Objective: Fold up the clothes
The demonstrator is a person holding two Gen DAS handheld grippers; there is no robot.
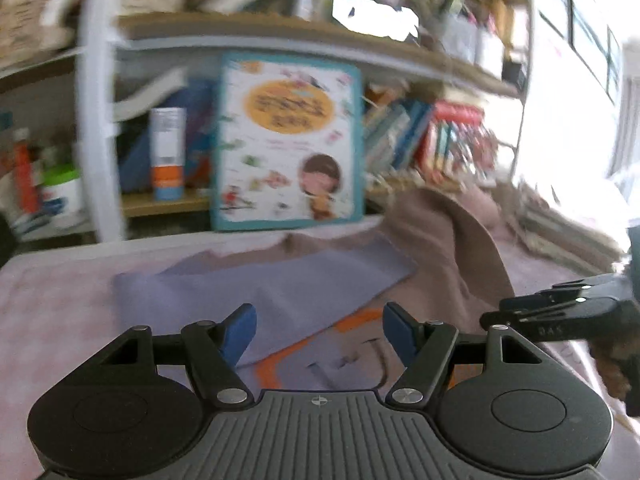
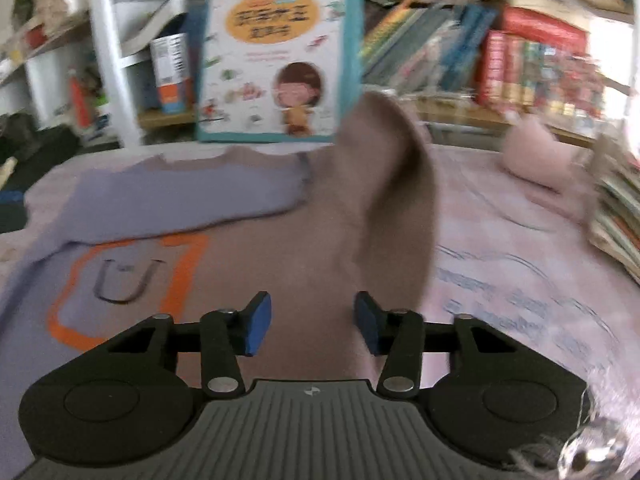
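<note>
ahead of both tongs lies a lavender shirt (image 2: 168, 200); left tongs (image 1: 319, 332) and right tongs (image 2: 313, 322) gape apart, empty.

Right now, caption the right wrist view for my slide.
Open right gripper over a brown shirt with an orange print, picture book behind.

We take the picture book (image 2: 280, 52) standing upright at the back edge of the surface (image 2: 520, 240) as our landmark. Before it a sweatshirt (image 2: 248, 264) lies spread on the surface, one sleeve (image 2: 192, 196) folded across its upper part, the other sleeve (image 2: 392, 184) raised off the surface before the book's right edge. Left of the book a canister (image 2: 172, 76) stands on the shelf (image 2: 164, 118); right of it a row of books (image 2: 460, 56). Far right, a stack of books (image 2: 620, 220) sits on the surface.
</note>
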